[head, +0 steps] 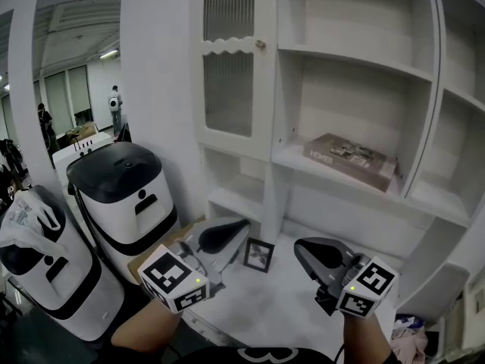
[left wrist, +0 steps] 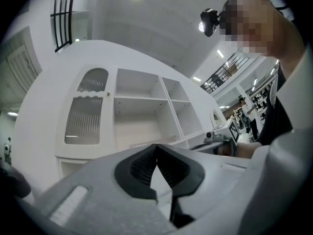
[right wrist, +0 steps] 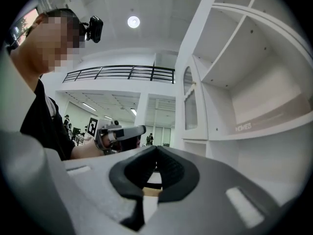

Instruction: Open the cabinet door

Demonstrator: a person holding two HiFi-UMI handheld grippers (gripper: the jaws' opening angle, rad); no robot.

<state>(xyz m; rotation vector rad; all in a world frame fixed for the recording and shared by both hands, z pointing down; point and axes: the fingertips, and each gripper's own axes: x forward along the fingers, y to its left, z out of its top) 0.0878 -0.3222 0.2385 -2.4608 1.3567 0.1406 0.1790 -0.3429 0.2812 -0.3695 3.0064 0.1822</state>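
Note:
The white cabinet's door (head: 229, 63) has ribbed glass panes and a small knob (head: 260, 45) on its right edge; it stands closed against the frame. My left gripper (head: 244, 224) hovers low in front of the cabinet base, well below the knob, shut with nothing in it. My right gripper (head: 298, 243) is beside it to the right, also shut and empty. In the left gripper view the shut tips (left wrist: 156, 146) point toward the door (left wrist: 88, 109) and knob (left wrist: 108, 93). The right gripper view shows its own closed tips (right wrist: 156, 149), with the door (right wrist: 190, 106) seen edge-on.
Open shelves (head: 356, 59) fill the cabinet right of the door; a flat book (head: 350, 158) lies on the middle shelf. A small picture frame (head: 259, 255) leans at the base. Two white-and-black bins (head: 121, 196) (head: 45, 268) stand at left, below a mirror (head: 76, 74).

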